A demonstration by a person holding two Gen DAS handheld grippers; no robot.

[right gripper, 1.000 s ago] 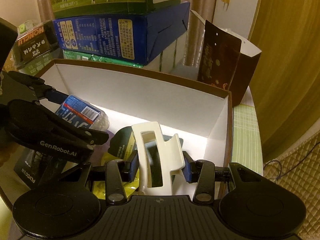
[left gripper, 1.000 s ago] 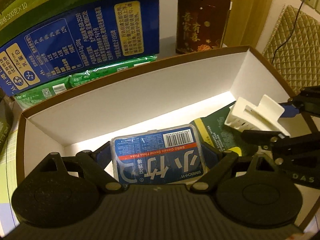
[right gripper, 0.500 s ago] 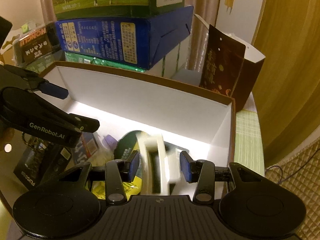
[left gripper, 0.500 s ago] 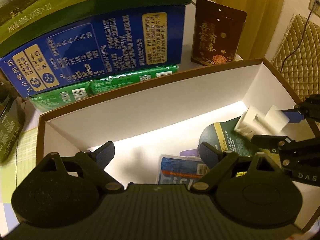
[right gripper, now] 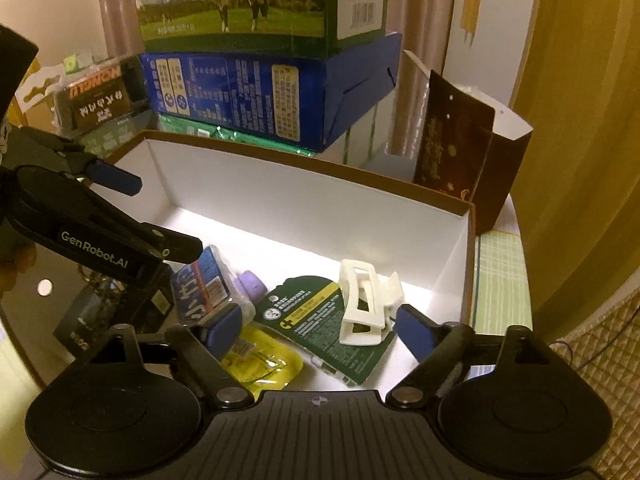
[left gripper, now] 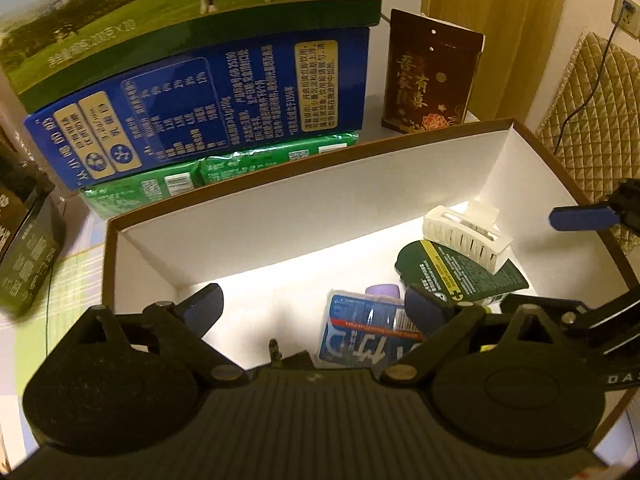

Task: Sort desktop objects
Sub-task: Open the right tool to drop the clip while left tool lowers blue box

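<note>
White-walled cardboard box [right gripper: 304, 204] | ribbed white plastic claw clip [right gripper: 362, 306] inside | both hand-held grippers wide open, empty

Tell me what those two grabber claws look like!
Each one is matte black plastic. The left gripper and the right gripper both have a ribbed black body, two big round discs, jointed black link bars with small silver pins, and blue padded fingertips. The left one's side reads "GenRobot.AI" in pale letters. No sleeves or cables show.

One hair clip [right gripper: 366, 306] – two sachets [right gripper: 320, 320]
</note>
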